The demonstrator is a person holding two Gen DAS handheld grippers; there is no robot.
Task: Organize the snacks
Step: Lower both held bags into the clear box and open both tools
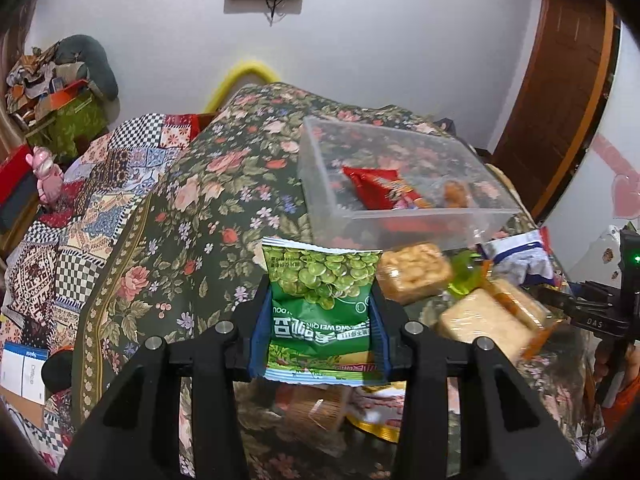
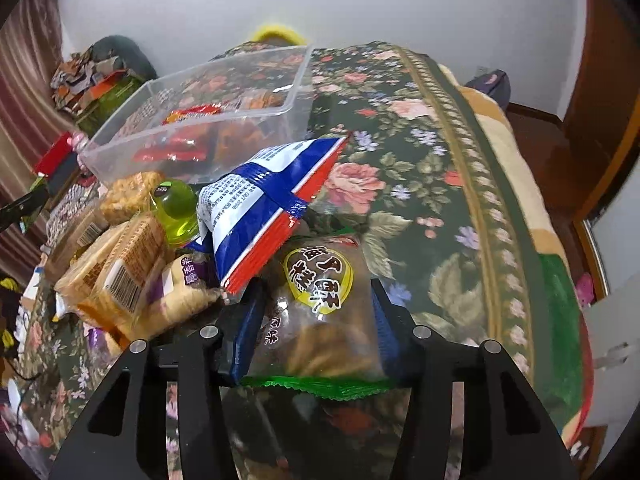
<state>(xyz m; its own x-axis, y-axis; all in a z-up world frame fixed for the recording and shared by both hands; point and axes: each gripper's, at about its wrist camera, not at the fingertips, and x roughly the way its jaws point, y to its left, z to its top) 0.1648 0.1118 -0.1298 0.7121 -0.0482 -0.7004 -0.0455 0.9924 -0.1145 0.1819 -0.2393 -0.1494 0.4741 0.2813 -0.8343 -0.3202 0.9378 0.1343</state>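
My left gripper is shut on a green pea snack packet, held above the flowered cloth in front of a clear plastic box. The box holds a red packet and a small orange snack. My right gripper is shut on a brown cake packet with a yellow label. The clear box also shows in the right wrist view, to the upper left. A blue, white and red packet lies just ahead of the right gripper.
A pile of loose snacks lies by the box: wrapped biscuits, a green jelly cup, wrapped cakes. The flowered cloth drops off at the right. Patchwork cloth and clutter lie at the left.
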